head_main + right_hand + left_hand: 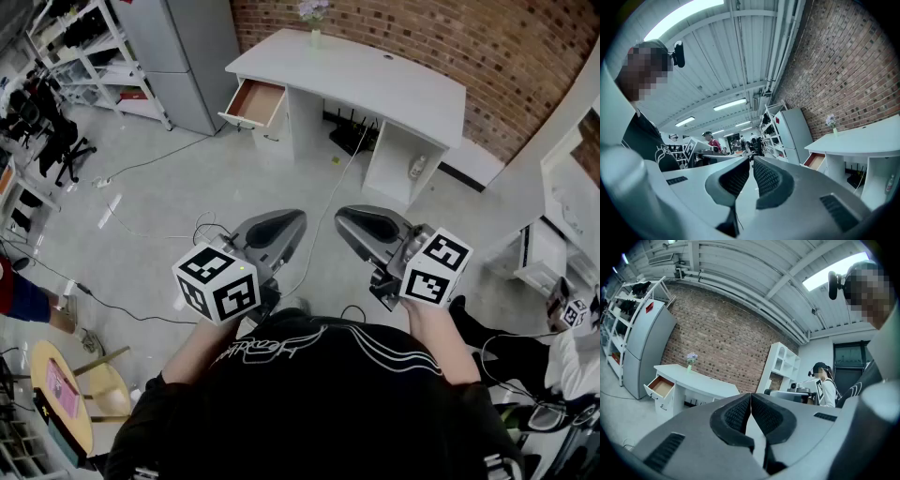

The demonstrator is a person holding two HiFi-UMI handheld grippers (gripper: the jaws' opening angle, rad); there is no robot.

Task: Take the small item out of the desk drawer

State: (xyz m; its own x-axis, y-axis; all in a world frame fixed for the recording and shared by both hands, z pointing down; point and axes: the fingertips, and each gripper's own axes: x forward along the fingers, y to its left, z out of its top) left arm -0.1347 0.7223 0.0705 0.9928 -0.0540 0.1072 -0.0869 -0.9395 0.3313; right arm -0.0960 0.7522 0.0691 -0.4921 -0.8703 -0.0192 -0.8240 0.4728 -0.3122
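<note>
A white desk stands far off against the brick wall. Its top-left drawer is pulled open and shows a brown inside; no small item can be made out in it from here. The drawer also appears in the left gripper view, and the drawer in the right gripper view. I hold both grippers close to my chest, well short of the desk. The left gripper has its pads pressed together on nothing. The right gripper is likewise shut and empty.
A grey fridge and a shelf rack stand left of the desk. Cables run across the floor between me and the desk. A flower vase sits on the desktop. A white shelf unit and a seated person are at right.
</note>
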